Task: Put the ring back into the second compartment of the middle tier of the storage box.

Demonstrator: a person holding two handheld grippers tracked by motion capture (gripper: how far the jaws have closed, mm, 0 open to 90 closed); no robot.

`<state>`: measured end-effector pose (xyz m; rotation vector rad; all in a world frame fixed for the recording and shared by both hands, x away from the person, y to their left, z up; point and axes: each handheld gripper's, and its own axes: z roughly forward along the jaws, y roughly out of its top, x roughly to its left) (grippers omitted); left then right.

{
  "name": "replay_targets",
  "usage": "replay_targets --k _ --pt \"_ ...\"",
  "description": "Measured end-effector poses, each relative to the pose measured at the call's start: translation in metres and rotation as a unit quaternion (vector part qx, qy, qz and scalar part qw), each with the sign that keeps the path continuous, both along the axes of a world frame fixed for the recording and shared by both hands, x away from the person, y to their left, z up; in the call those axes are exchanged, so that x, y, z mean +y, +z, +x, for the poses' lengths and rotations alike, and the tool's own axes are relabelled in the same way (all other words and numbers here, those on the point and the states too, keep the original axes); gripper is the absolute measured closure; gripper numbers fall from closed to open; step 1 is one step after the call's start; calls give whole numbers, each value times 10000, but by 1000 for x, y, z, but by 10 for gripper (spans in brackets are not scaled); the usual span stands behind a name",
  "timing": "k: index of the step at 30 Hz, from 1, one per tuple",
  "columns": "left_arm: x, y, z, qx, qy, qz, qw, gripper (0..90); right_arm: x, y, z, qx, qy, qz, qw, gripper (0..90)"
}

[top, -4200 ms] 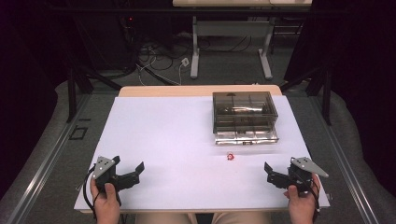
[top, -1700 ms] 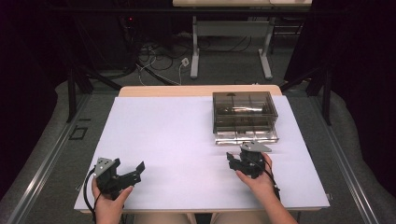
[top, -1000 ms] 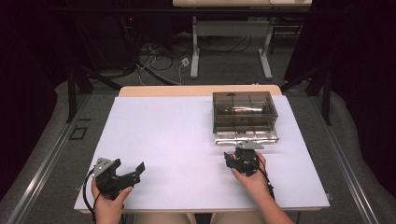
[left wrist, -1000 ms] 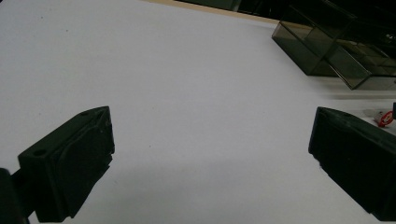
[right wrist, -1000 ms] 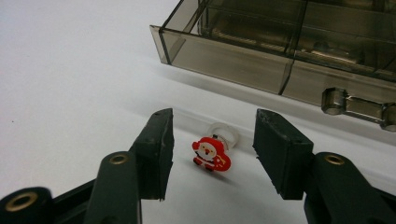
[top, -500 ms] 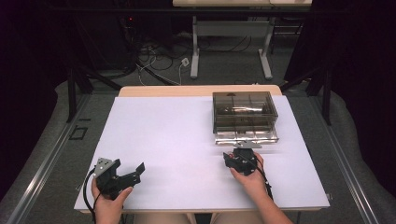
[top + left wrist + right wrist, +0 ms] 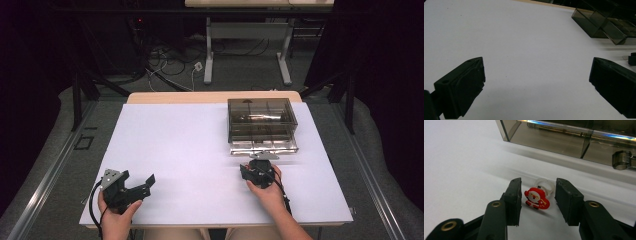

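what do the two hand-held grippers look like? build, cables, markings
Both are black. The left hand-held gripper has blocky rectangular pads, a grey three-cornered plate on top and a black cable looping from its rear. The right hand-held gripper has flat matte pads on arms with brass-coloured rivets, plus a black cable along the bare forearm.

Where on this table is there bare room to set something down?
The wide white stretch between the left gripper and the smoky drawer box is bare. It is crowded in front of the box, where the right gripper straddles the Santa ring.
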<state>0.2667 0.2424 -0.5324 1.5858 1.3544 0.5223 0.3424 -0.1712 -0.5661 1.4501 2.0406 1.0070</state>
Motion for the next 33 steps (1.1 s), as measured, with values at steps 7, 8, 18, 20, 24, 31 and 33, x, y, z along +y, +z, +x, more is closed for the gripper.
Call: replay_targets --k 7,8,18,20,24,31,33 --pt "0 0 0 -1 -3 -8 10000 5 0 -1 -1 -62 -50 -84 9999 607" --pt "0 0 0 -1 -3 -8 10000 6 0 -1 -1 -62 -50 -84 9999 607" --pt "0 -1 0 11 -4 -36 10000 7 1 -2 -1 -120 -26 -100 9999 667" --pt "0 -1 0 19 -7 -36 10000 7 2 -2 -2 -126 -29 -99 9999 669" --pt "0 -1 0 23 -9 -37 10000 7 1 -2 -2 -148 -14 -109 9998 673" --pt "0 -1 1 29 -14 -35 10000 7 1 -2 -2 -163 -8 -90 9998 679" --pt "0 -1 1 21 -9 -42 10000 7 0 -2 -2 -159 -19 -97 9998 680"
